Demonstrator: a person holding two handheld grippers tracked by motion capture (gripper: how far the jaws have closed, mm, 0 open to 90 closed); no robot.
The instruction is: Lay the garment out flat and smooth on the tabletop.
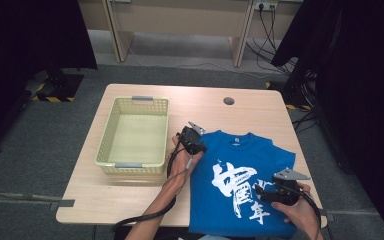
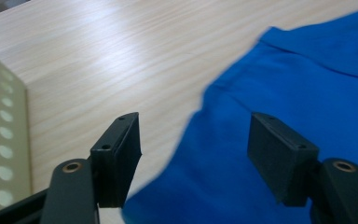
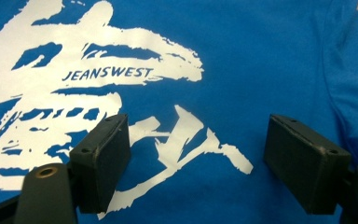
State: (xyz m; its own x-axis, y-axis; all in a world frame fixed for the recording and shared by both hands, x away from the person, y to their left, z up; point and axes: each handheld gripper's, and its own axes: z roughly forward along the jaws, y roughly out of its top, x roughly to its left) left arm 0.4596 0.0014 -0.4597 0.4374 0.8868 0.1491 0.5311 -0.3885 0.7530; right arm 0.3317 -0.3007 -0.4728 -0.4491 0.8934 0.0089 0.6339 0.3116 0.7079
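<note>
A blue T-shirt [image 1: 262, 157] with a white brush-style print lies flat on the right half of the wooden table [image 1: 250, 112], collar towards the far side. My left gripper [image 1: 196, 140] hovers at the shirt's left shoulder, open. In the left gripper view the shirt's edge [image 2: 205, 168] lies below and between its pads [image 2: 121, 158], which do not press on it. My right gripper [image 1: 262, 192] is over the lower right of the print, also open. In the right gripper view the print [image 3: 135, 70] reading JEANSWEST lies under the spread jaws, and nothing is pinched.
A pale yellow perforated basket [image 1: 132, 166] stands empty on the table's left half, close to my left hand; its wall [image 2: 0, 140] is at the left of the left gripper view. A round cable hole [image 1: 228, 101] sits near the far edge. Dark curtains flank the table.
</note>
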